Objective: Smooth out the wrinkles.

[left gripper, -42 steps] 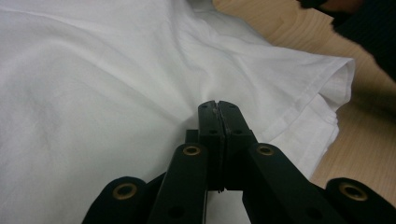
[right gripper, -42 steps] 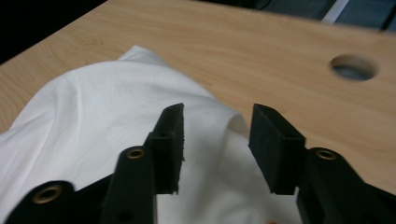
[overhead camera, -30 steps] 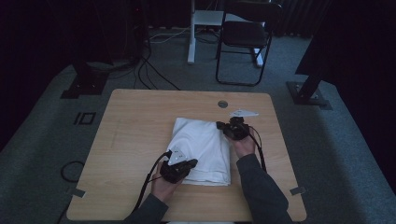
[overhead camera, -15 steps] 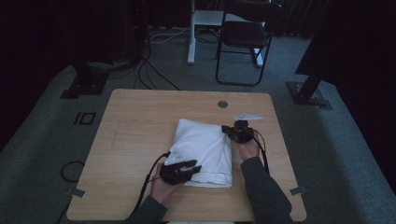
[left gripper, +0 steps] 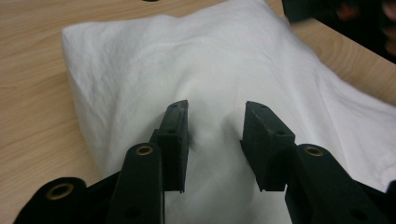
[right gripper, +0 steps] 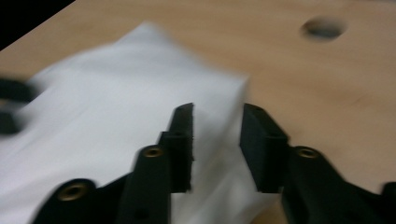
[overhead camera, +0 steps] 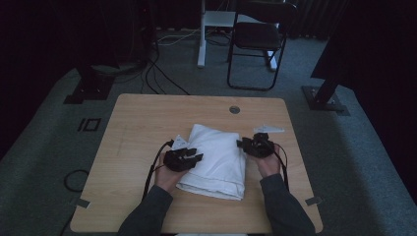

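Observation:
A folded white cloth [overhead camera: 216, 160] lies on the wooden table [overhead camera: 142, 128], right of its middle. My left gripper [overhead camera: 195, 156] is at the cloth's left edge and points right over it. In the left gripper view its jaws [left gripper: 217, 109] stand open above the cloth [left gripper: 140, 70], where a soft ridge lies between them unpinched; they have just been opening. My right gripper [overhead camera: 242, 144] is at the cloth's right edge and points left. Its jaws [right gripper: 217, 112] have also just been opening and stand open over the cloth's [right gripper: 116, 93] edge, gripping nothing.
A round cable hole [overhead camera: 234, 109] sits in the table behind the cloth, also in the right gripper view as the hole [right gripper: 322, 28]. Beyond the table stand a black chair [overhead camera: 255, 42] and dark stand bases [overhead camera: 88, 91] on grey carpet with cables.
Both grippers have gone from shut to open and let go of the cloth. The left hand moved away from me along the left edge. The right hand moved nearer and slightly right.

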